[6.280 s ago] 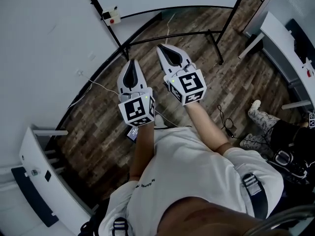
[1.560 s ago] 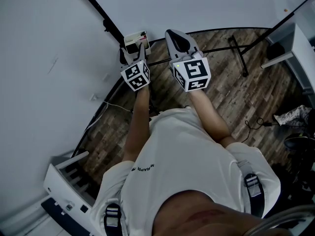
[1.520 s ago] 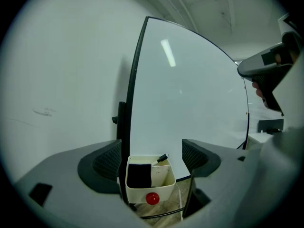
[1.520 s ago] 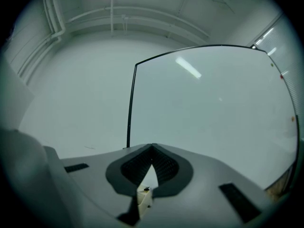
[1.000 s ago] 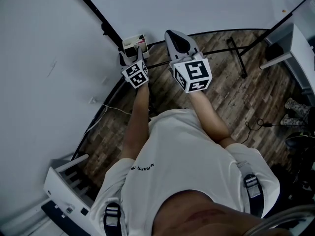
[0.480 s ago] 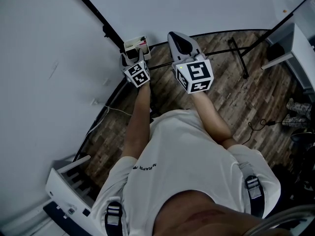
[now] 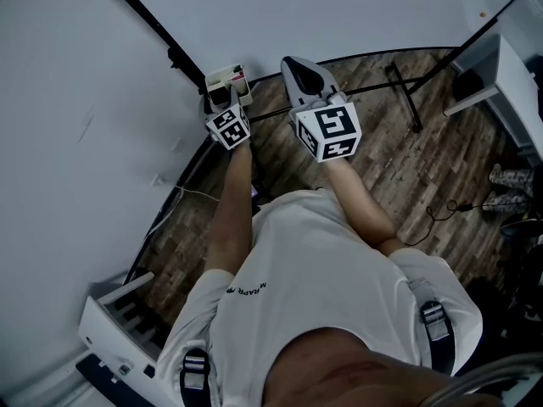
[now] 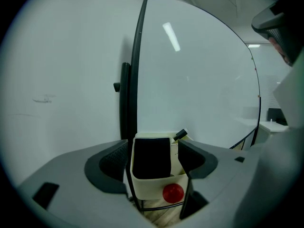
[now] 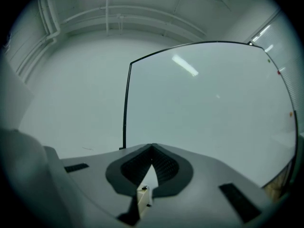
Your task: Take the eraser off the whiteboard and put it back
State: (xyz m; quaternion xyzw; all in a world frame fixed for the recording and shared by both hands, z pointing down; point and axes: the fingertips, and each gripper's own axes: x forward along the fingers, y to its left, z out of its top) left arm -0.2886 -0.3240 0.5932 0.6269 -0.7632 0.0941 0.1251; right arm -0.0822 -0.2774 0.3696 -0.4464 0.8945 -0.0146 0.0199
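Eraser (image 8: 151, 158): black block, seated in cream holder (image 8: 152, 186) on whiteboard (image 8: 204, 80) frame.
Left gripper (image 8: 153, 146): unclamped; jaws just closing, eraser straddled between them.
Right gripper (image 9: 152, 148): jaws closed together, nothing gripped.

this looks like a plain office or lab workroom: a large black-framed whiteboard (image 8: 199, 80) on a stand rises right in front of the left claw (image 7: 222, 98) and the right claw (image 7: 294, 66). a bare white wall (image 7: 68, 100) runs off to their left. wood-look flooring (image 7: 399, 168) lies below them with a loose cable (image 7: 441, 220) on it, and a white desk (image 7: 516, 66) stands well to the right.
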